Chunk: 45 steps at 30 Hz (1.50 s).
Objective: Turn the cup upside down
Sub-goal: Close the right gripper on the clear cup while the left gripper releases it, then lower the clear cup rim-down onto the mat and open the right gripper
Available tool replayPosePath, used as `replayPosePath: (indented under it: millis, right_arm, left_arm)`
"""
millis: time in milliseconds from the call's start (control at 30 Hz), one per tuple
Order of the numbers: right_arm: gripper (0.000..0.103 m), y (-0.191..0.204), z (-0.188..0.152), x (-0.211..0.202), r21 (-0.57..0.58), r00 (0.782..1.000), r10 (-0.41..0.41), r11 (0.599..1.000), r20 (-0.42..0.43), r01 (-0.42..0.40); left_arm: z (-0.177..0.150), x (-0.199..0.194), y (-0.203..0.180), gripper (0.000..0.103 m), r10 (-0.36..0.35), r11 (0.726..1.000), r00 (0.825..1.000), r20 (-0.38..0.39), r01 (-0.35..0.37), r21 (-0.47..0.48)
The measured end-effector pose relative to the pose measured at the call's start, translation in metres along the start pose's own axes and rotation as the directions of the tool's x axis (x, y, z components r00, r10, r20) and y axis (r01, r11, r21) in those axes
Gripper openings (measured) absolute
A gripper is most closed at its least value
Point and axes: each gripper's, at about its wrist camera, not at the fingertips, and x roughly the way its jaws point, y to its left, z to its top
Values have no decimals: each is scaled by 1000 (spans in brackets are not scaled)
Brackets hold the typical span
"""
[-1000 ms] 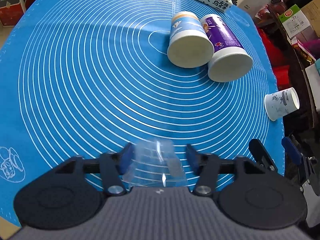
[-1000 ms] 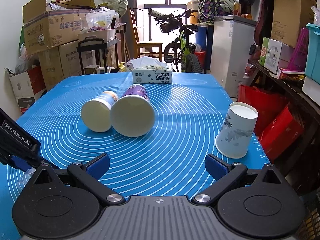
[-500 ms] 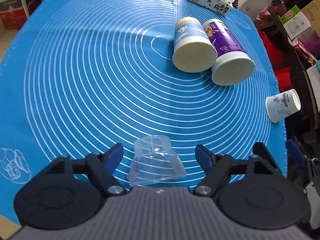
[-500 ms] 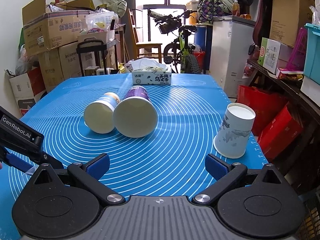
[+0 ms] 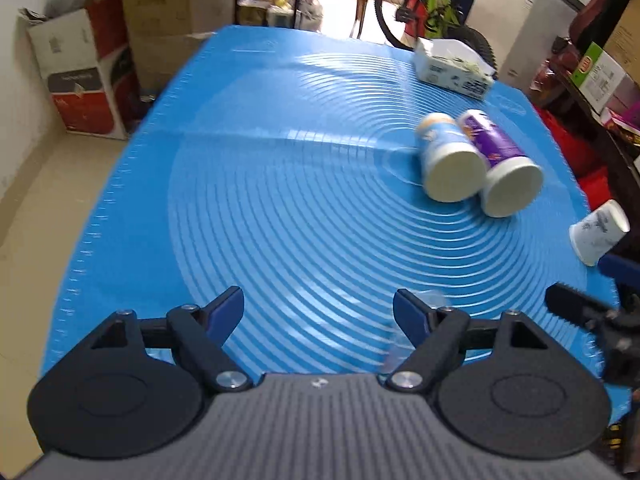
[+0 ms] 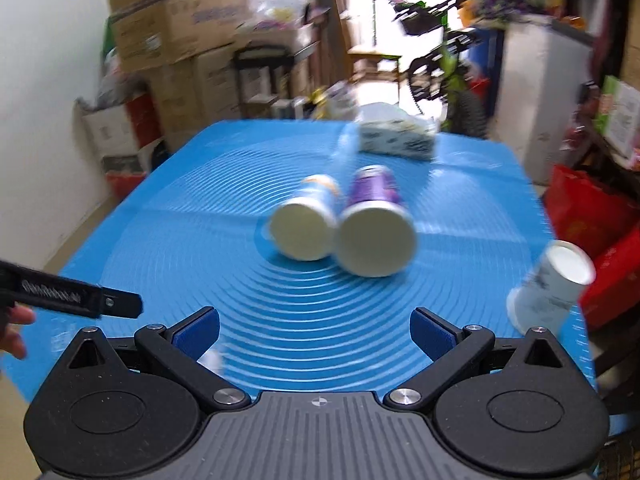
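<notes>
Scene: a blue mat (image 5: 280, 168) with white rings covers the desk; a cluttered storeroom lies behind it, blurred by motion.

Cup: a small clear plastic cup (image 5: 434, 300) sits on the mat near the front edge, half hidden behind the right-hand finger of the left claw (image 5: 318, 312). Only a faint see-through patch shows, so whether it stands mouth up or mouth down cannot be told.

Direction from claw: the cup lies off to the right of the left claw's opening, not between the fingers.

Left claw: fingers spread wide apart, holding nothing, pointing forward and slightly down across the mat.

Right claw: the right claw (image 6: 316, 330) also has its fingers wide apart and empty, and it looks level across the desk.

Nearer hand: by my judgement the left one, since the cup sits just beside its finger. In the right view a pale blur by the left-hand finger may be the cup.

Other things: two tubs (image 5: 452, 168) lie on their sides, touching, with a tissue box (image 5: 454, 68) beyond them. A white paper cup (image 6: 550, 286) stands mouth down near the mat's right edge.

Next move, a guess: the left claw needs to shift right to centre on the cup.
</notes>
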Motion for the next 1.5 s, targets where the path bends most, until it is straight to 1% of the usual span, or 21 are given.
replayPosePath:
  millis: [133, 233, 267, 333, 400, 600, 700, 733, 767, 800, 833, 900, 967, 1033, 1100, 1133, 1167, 1233, 1300, 1433, 1500]
  right_arm:
    - [103, 26, 22, 18, -26, 992, 51, 998, -115, -55]
    - [103, 45, 34, 38, -55, 974, 68, 995, -216, -82]
    - [103, 52, 37, 47, -62, 964, 66, 994, -257, -85]
    - [103, 63, 40, 61, -74, 951, 49, 994, -307, -75]
    - [100, 70, 43, 75, -78, 935, 44, 994, -351, -76]
    - [88, 79, 40, 104, -63, 886, 31, 996, -462, -67]
    - [76, 79, 36, 111, -26, 867, 53, 997, -496, -76]
    - [71, 79, 34, 113, -16, 859, 60, 997, -509, -79]
    - [63, 80, 32, 114, -9, 852, 64, 997, -519, -81]
    - [59, 80, 30, 115, 0, 848, 77, 996, -524, -90]
    - [51, 82, 28, 113, 3, 852, 83, 995, -517, -95]
    - [51, 88, 27, 109, -44, 874, 48, 996, -484, -79]
    - [51, 90, 26, 106, -73, 892, 38, 994, -450, -80]
    - [51, 93, 25, 95, -95, 921, 40, 992, -387, -83]
    - [51, 93, 20, 78, -133, 966, 6, 990, -257, -41]
    - [50, 93, 15, 67, -165, 987, -35, 986, -156, 9]
    - [50, 93, 10, 60, -187, 995, -66, 981, -76, 51]
    - [50, 90, -5, 50, -206, 993, -105, 972, 52, 114]
    - [50, 83, -23, 44, -191, 982, -122, 970, 146, 149]
    - [50, 66, -56, 38, -144, 951, -122, 975, 285, 169]
    - [50, 56, -72, 36, -117, 940, -121, 979, 318, 165]
  left_arm:
    - [-9, 3, 18, 82, 51, 999, 998, 33, -51, 8]
    - [-16, 6, 29, 82, 83, 996, 995, 53, -84, 16]
    - [-18, 8, 32, 82, 86, 996, 995, 55, -87, 14]
    - [-22, 10, 39, 82, 88, 996, 994, 58, -89, 8]
    - [-26, 11, 44, 82, 92, 996, 994, 66, -92, 5]
    - [-32, 14, 53, 82, 99, 995, 992, 79, -101, 9]
    - [-33, 15, 57, 82, 92, 996, 993, 80, -93, 4]
    - [-34, 15, 57, 82, 90, 996, 993, 78, -91, 2]
    - [-34, 16, 57, 82, 88, 996, 993, 76, -88, 1]
    - [-34, 16, 57, 82, 86, 996, 994, 74, -86, 1]
    - [-35, 17, 58, 82, 83, 997, 994, 73, -83, 0]
    - [-35, 17, 59, 82, 77, 997, 994, 71, -77, -3]
    - [-36, 17, 60, 82, 72, 997, 995, 71, -72, -7]
    - [-36, 16, 60, 82, 66, 998, 995, 76, -66, -9]
    - [-37, 15, 60, 82, 58, 998, 994, 88, -57, -13]
    - [-37, 14, 59, 82, 56, 998, 994, 96, -55, -16]
    - [-37, 14, 58, 82, 56, 998, 993, 104, -54, -17]
    - [-38, 13, 53, 82, 53, 999, 992, 115, -52, -12]
    - [-38, 12, 47, 82, 46, 999, 991, 125, -46, -4]
    - [-42, 9, 36, 82, 26, 1000, 988, 153, -28, 7]
    - [-43, 8, 30, 82, 21, 1000, 986, 164, -24, 14]
